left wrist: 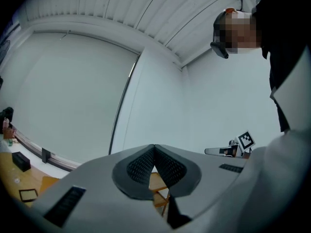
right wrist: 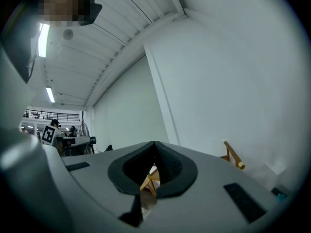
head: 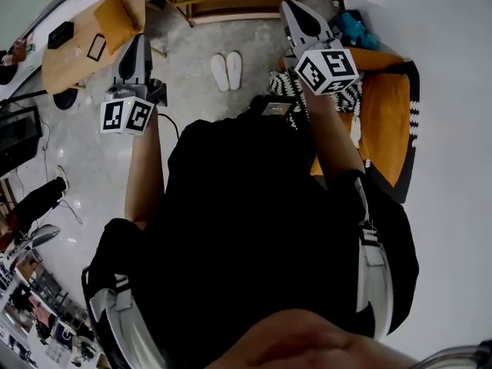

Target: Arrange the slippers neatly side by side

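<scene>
Nothing to read anywhere: no words, no numbers, no brand names. Only black-and-white square patterns, not letters, on the cube (head: 127, 116) of the left gripper (head: 140, 40) at the left, and on the cube (head: 328, 70) of the right gripper (head: 291, 8) at the right.

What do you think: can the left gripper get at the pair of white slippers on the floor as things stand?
Probably yes, once lowered: the left gripper is held high, fingers shut, but open grey floor surrounds the flat white slippers, with nothing blocking.
</scene>
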`<state>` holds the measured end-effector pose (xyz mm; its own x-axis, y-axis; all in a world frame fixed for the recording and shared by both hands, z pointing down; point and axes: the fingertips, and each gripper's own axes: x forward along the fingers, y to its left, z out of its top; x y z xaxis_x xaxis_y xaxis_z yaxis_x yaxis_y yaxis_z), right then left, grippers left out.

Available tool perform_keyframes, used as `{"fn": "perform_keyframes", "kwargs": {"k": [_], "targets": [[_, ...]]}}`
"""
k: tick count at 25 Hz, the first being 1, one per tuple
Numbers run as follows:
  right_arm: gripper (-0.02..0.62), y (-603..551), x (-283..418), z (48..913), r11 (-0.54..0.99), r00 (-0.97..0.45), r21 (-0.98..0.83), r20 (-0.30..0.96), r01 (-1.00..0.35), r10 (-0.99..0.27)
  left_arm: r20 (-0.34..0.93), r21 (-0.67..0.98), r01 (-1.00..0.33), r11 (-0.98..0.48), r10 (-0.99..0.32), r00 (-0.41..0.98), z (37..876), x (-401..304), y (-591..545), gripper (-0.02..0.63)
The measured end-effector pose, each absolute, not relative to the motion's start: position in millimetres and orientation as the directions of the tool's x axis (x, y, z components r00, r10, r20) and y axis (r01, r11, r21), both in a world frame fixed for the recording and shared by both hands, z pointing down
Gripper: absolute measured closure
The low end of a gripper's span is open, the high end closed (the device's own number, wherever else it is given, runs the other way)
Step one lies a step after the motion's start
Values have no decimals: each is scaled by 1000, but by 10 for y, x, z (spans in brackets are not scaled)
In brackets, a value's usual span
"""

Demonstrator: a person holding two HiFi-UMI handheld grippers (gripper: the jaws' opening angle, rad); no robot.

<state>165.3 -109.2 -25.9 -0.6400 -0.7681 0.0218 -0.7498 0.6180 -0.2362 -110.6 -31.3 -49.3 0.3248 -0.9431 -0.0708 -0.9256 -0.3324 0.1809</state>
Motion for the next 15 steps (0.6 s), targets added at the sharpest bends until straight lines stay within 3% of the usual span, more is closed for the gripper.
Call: {"fn": "perform_keyframes", "kwargs": {"k": [9,15], "targets": [[563,-469,1716,-186,572,-589,-166,78,-803,-804,-132,280,-857,-432,-902,411,-423,-1100,72,591],[563,69,1356,-119,559,-575,-159,78,-813,-814,-116,286,-818,-499,-865,488,-282,-1262,642,591]]}}
